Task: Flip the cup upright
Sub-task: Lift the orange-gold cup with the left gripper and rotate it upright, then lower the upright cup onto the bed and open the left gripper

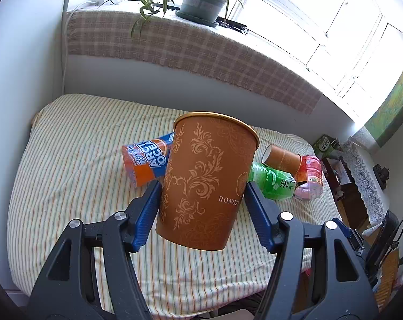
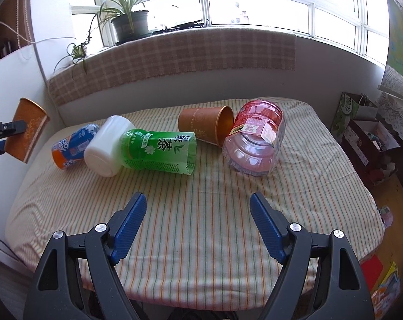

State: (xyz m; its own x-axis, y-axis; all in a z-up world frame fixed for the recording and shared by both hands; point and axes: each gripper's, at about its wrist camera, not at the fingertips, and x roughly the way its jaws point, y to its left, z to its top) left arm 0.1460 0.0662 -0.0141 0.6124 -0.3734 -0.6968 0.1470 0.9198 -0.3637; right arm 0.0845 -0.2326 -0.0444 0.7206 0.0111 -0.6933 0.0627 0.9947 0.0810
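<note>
My left gripper [image 1: 202, 194] is shut on a brown paper cup with a floral print [image 1: 204, 178], held rim up and slightly tilted above the striped table [image 1: 68, 165]. That cup also shows at the left edge of the right wrist view [image 2: 28, 130]. A second brown paper cup [image 2: 205, 128] lies on its side near the back of the table, its mouth toward a pink jar [image 2: 255, 140]; it also shows in the left wrist view [image 1: 283, 160]. My right gripper [image 2: 197, 218] is open and empty over the table's front part.
A green tea cup [image 2: 158, 150], a white cup [image 2: 106, 146] and an orange-blue can cup [image 2: 73, 145] lie on their sides at the left. A plaid-covered window sill [image 2: 174, 56] with a potted plant [image 2: 129, 24] runs behind. Boxes and bags [image 2: 361, 133] stand to the right.
</note>
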